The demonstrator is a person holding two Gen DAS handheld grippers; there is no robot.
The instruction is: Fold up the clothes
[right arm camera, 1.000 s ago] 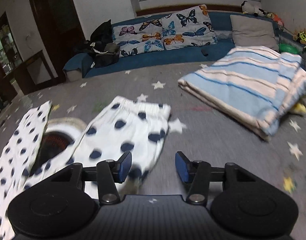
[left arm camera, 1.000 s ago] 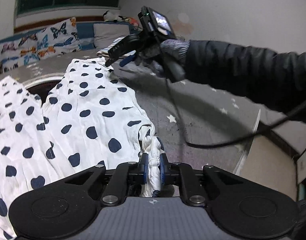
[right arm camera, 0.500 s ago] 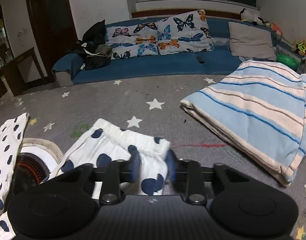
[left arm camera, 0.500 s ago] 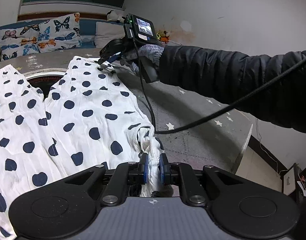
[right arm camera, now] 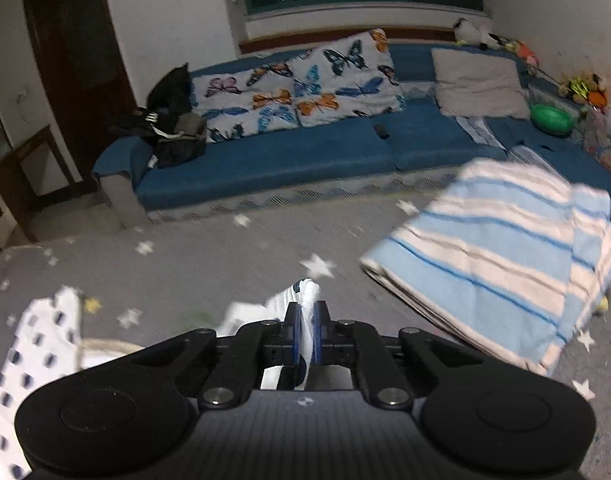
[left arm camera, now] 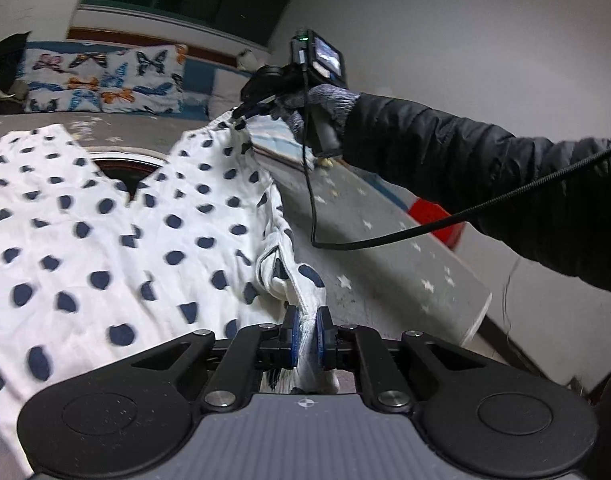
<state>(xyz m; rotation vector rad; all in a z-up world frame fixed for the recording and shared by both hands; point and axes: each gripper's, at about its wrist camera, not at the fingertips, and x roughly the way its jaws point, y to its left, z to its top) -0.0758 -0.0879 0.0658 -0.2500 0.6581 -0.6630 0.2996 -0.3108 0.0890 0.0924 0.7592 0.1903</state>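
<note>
A white garment with dark blue polka dots (left arm camera: 117, 236) lies spread on a grey star-patterned surface (left arm camera: 369, 256). My left gripper (left arm camera: 304, 338) is shut on a bunched edge of the garment at its near right side. My right gripper (right arm camera: 304, 336) is shut on the far corner of the same garment (right arm camera: 301, 292) and holds it lifted off the surface. In the left wrist view the right gripper (left arm camera: 241, 112) shows at the garment's far end, held by a gloved hand. Another part of the garment (right arm camera: 37, 332) lies at the lower left of the right wrist view.
A folded blue and white striped blanket (right arm camera: 501, 256) lies on the surface to the right. A blue sofa (right arm camera: 289, 156) with butterfly cushions (right arm camera: 305, 88) and a black bag (right arm camera: 169, 124) stands behind. A round dark opening (left arm camera: 125, 168) shows between the garment's parts. A black cable (left arm camera: 425, 228) hangs from the right gripper.
My right gripper has shut on the garment's far corner and lifted it. My left gripper has stayed shut on the near edge and has risen with the cloth.
</note>
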